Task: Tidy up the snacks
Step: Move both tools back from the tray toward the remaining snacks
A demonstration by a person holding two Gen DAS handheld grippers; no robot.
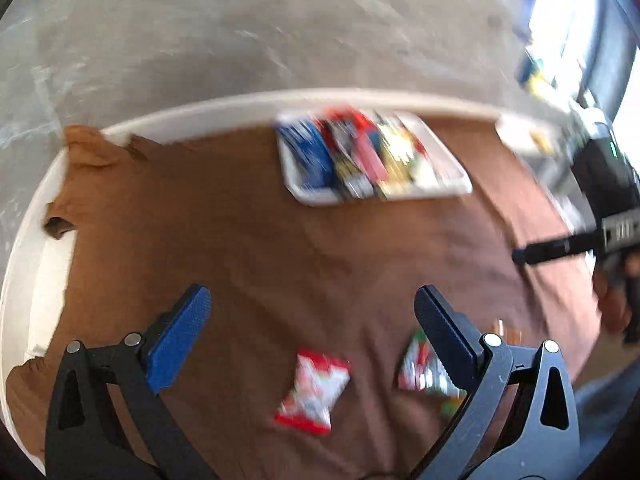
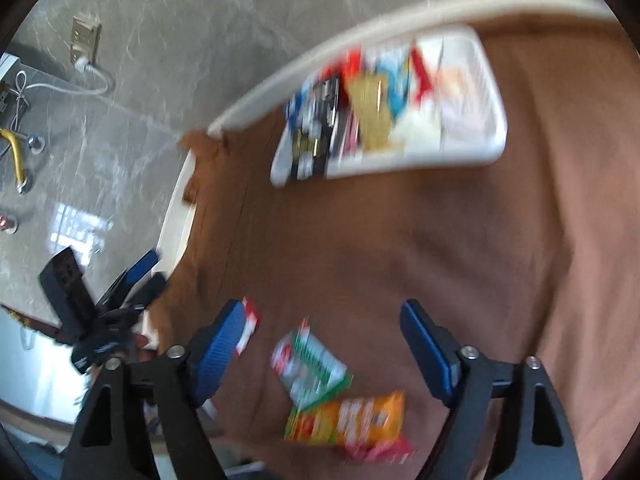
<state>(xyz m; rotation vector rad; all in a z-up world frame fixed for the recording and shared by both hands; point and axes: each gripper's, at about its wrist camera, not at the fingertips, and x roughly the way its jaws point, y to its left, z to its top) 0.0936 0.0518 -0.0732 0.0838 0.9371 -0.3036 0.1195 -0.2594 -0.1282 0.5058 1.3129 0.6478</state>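
Observation:
A white tray (image 1: 454, 188) packed with several bright snack packs sits at the far side of the brown cloth (image 1: 260, 248). My left gripper (image 1: 312, 296) stands open above the cloth with nothing between its fingers. Just beyond it lies a red-and-white packet (image 1: 314, 390), and a green-and-white packet (image 1: 416, 364) is partly hidden by the right finger. In the right wrist view my right gripper (image 2: 322, 312) is open and empty over the green-and-white packet (image 2: 312, 368) and an orange packet (image 2: 360, 420). The tray (image 2: 486, 148) lies ahead. My left gripper (image 2: 152, 274) shows at the left table edge.
The cloth covers a round white table whose rim (image 1: 240, 106) curves behind the tray. A corner of the red-and-white packet (image 2: 250, 326) peeks past my right gripper's left finger. Grey marble floor (image 2: 160, 60) lies beyond, with a wall socket and cable (image 2: 84, 44). Both views are motion-blurred.

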